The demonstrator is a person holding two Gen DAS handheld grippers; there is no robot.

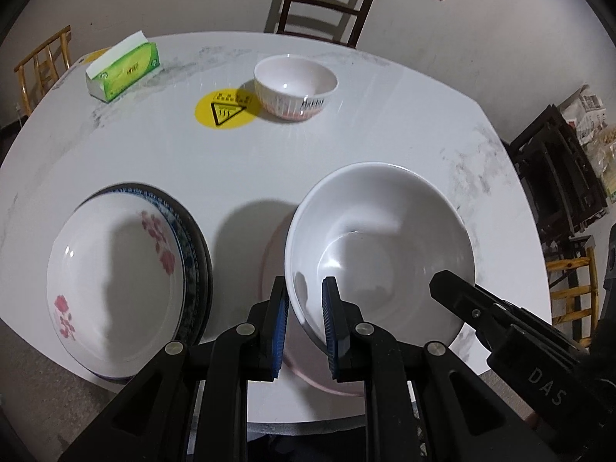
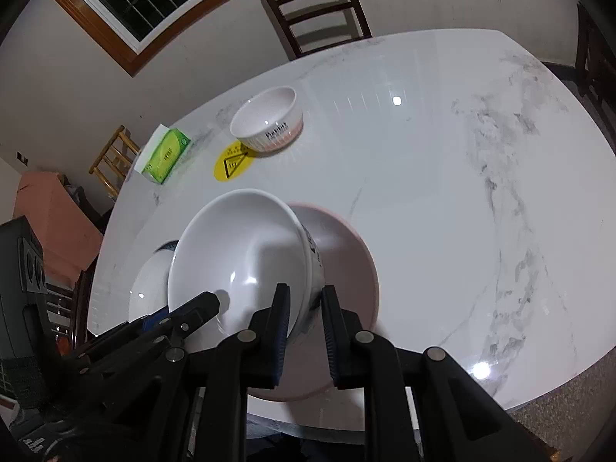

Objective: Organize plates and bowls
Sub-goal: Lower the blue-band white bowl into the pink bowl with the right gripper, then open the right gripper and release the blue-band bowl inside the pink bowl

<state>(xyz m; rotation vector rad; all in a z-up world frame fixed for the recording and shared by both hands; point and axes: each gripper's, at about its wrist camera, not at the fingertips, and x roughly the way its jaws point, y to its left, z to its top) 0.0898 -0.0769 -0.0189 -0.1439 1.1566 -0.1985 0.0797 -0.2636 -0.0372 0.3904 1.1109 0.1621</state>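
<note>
1. Near the front edge of the table (image 1: 346,146), a big white bowl (image 1: 379,246) hangs tilted over a pale pink plate (image 2: 346,254), held at two places on its rim
2. Left claw (image 1: 305,323) is clenched on the bowl's near-left rim, one pad inside and one outside
3. Right claw (image 2: 305,323) is clenched on the opposite rim the same way, its outer pad against the printed wall
4. Off to the left sits a stack: a flowered bowl (image 1: 115,269) on top of blue-edged plates (image 1: 194,238); a small striped bowl (image 1: 295,86) stands well apart at the far side, beside a yellow sticker (image 1: 227,109) and a tissue box (image 1: 123,71)
5. Handling, as I judge it: the big bowl looks like glazed ceramic, so stiff, fairly heavy, slippery and easy to chip; the rim is the only sensible place to pinch, and two opposed grips keep it from swinging
6. Setting it down should be gentle, since glaze on glaze slides and clinks
7. Left view shows the stack's flower pattern and the bowl's inside fully; right view alone shows the pink plate's spread and the lettering on the bowl's outer wall, with the stack mostly hidden
</note>
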